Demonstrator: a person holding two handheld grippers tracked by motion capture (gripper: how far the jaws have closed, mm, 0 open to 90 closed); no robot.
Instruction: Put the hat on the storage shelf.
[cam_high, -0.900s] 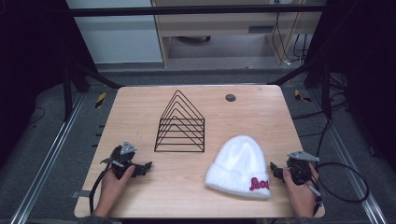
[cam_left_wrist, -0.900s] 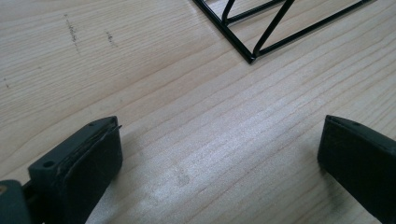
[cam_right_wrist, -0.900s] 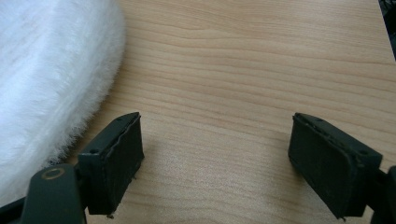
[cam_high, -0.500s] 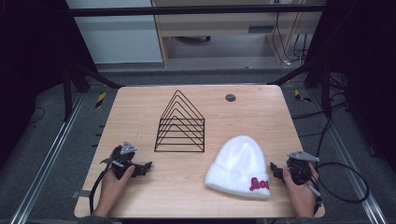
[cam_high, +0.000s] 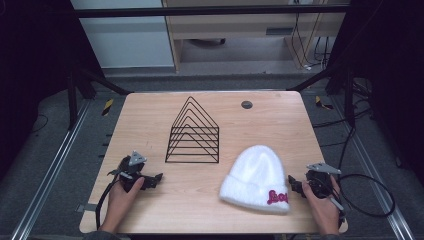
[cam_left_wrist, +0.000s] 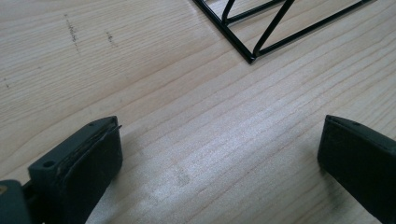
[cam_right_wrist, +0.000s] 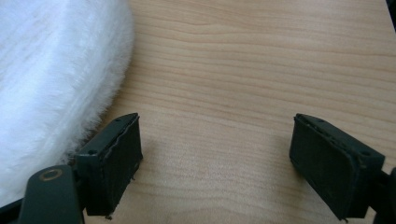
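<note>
The right hand-held gripper rests on the worktop near its front right corner, held by the person's right hand. Its jaws stand wide apart and released, with only bare wood between them in the right gripper view. One of its pads sits just beside the fuzzy edge of the white beanie; whether it brushes the fabric I cannot tell. A black cable trails from this hand-held gripper off the right edge of the worktop.

The white beanie lies flat near the front edge, right of the middle, its folded cuff turned toward the front right corner and bearing red lettering.

The left hand-held gripper lies near the front left corner in the person's left hand, a grey three-cornered plate on top. Its jaws are also spread wide and released, gripping nothing; in the left gripper view only wood grain lies between its pads. They point toward the middle of the worktop, where a corner of the black wire rack shows just ahead.

That black wire rack, a row of peaked frames, stands upright at the centre of the worktop, well apart from the left hand-held gripper and near the beanie's crown. A small dark round disc sits close to the back edge, right of the middle
</note>
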